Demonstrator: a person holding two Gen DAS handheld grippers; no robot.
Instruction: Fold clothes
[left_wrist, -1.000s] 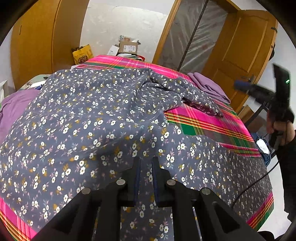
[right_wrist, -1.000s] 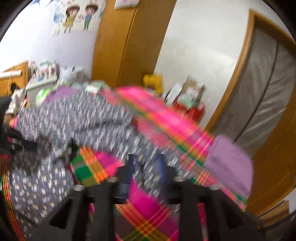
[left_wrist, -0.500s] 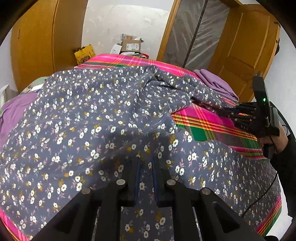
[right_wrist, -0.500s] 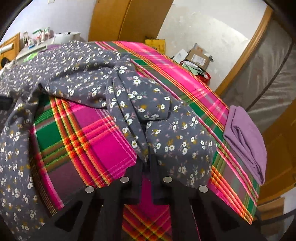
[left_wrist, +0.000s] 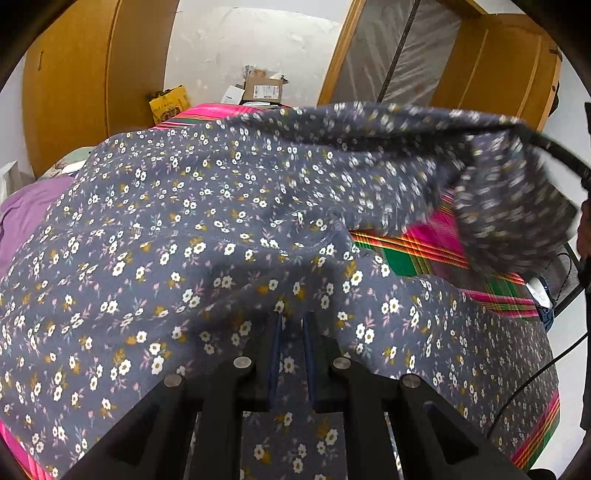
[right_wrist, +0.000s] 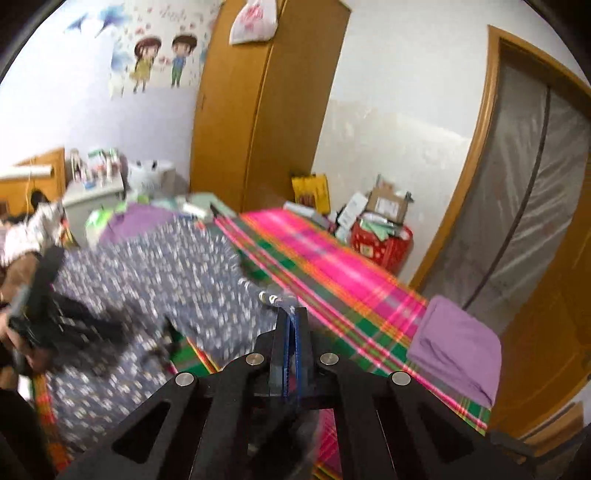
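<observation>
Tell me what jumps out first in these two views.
The grey flowered garment covers most of the bed, one end lifted at the right where the right gripper is shut on it. Under it shows the pink plaid bedspread, with a folded purple cloth near its right edge.

Bed w/ pink plaid sheet (right_wrist: 332, 266); wooden wardrobe (right_wrist: 258, 110) by the wall, cartoon sticker (right_wrist: 159, 55) left of it; cardboard box (left_wrist: 264, 88) & yellow bag (left_wrist: 170, 105) beyond the bed.
</observation>
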